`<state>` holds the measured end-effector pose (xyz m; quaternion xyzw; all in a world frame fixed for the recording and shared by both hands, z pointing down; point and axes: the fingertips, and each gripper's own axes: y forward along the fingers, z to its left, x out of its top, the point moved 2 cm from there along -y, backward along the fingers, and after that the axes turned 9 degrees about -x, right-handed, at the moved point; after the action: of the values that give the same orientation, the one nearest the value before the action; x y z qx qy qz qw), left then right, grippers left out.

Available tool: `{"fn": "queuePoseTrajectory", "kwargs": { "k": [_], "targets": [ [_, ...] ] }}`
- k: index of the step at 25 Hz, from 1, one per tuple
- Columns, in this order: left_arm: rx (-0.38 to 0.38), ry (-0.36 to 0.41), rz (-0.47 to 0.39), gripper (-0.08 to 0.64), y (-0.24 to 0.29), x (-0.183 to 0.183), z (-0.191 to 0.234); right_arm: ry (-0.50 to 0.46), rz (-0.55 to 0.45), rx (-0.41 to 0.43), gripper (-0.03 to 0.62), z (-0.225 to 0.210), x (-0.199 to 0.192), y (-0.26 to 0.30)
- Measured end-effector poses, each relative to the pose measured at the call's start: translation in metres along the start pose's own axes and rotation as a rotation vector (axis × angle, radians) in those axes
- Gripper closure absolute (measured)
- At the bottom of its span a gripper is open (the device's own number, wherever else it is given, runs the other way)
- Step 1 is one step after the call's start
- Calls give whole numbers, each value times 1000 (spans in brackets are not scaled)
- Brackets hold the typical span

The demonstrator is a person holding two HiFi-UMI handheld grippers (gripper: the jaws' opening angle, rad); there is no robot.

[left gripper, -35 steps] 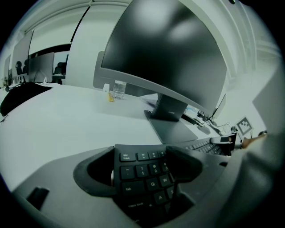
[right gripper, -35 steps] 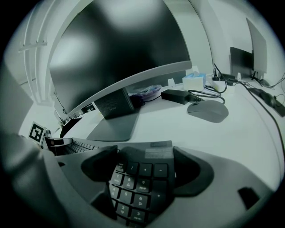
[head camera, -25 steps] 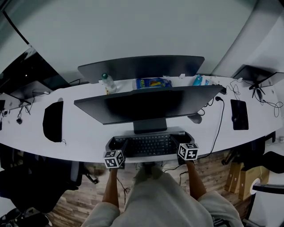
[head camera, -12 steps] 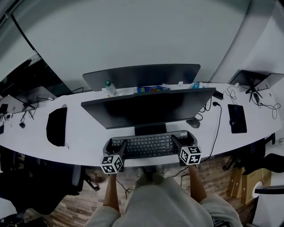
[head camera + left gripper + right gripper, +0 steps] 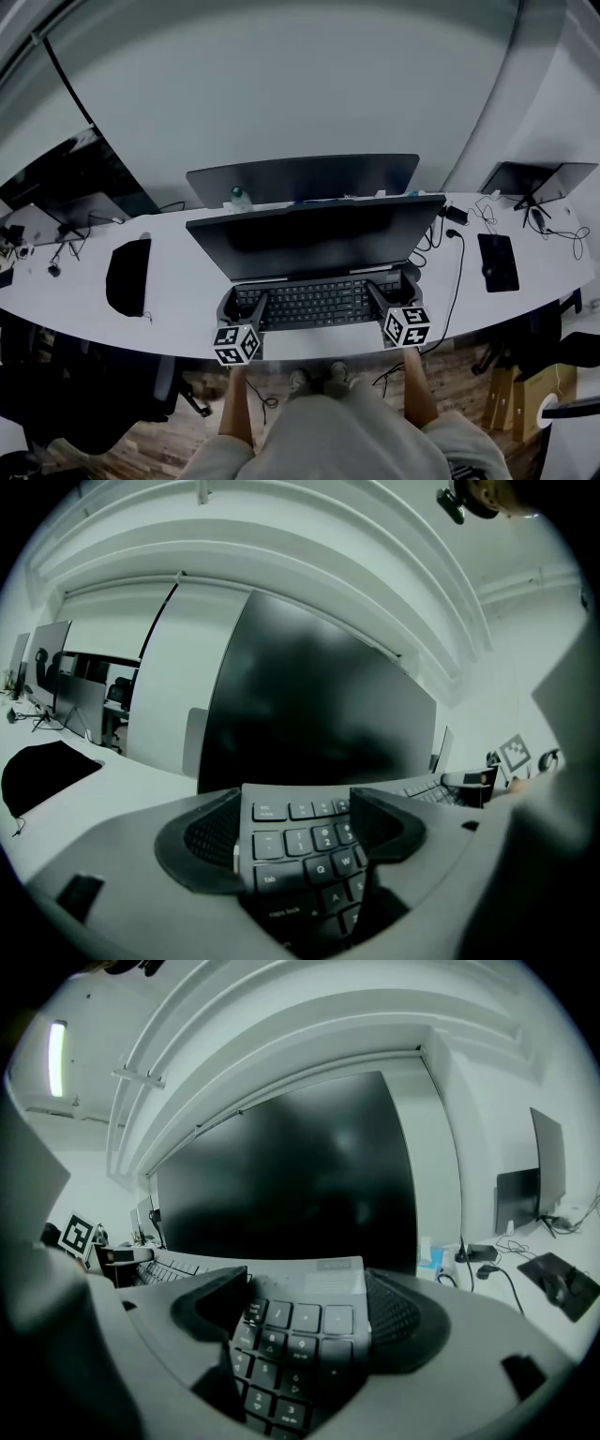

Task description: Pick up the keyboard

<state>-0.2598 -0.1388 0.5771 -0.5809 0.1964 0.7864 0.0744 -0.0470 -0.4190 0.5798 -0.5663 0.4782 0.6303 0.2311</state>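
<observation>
The left hand-held gripper (image 5: pixel 295 832) is narrowed onto the keyboard's (image 5: pixel 314 304) left end, with the outer pad at its edge and the inner jaw over the keys. The right hand-held gripper (image 5: pixel 305 1321) holds the number-pad end likewise. The keyboard spans between them, with the monitor (image 5: pixel 314 234) just beyond and the worktop (image 5: pixel 178 300) below. It looks like a stiff, light plastic slab with smooth edges, so the two short ends seem the sound hold, kept level. Only the gripper views show keys inside the jaws; only the head view shows the whole span.

Monitor (image 5: pixel 309 236) close behind keyboard (image 5: pixel 314 305); desk (image 5: pixel 187 295) sides open
</observation>
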Motion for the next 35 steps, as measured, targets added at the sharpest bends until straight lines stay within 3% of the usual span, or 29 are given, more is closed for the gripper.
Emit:
{"fn": "queuePoseTrajectory", "kwargs": {
  "k": [19, 35],
  "targets": [
    [-7, 103, -179, 222, -11, 87, -19, -23, -194, 32, 213, 4, 84, -12],
    [-15, 114, -198, 222, -10, 100, -22, -31, -223, 24, 213, 4, 97, -18]
  ]
}}
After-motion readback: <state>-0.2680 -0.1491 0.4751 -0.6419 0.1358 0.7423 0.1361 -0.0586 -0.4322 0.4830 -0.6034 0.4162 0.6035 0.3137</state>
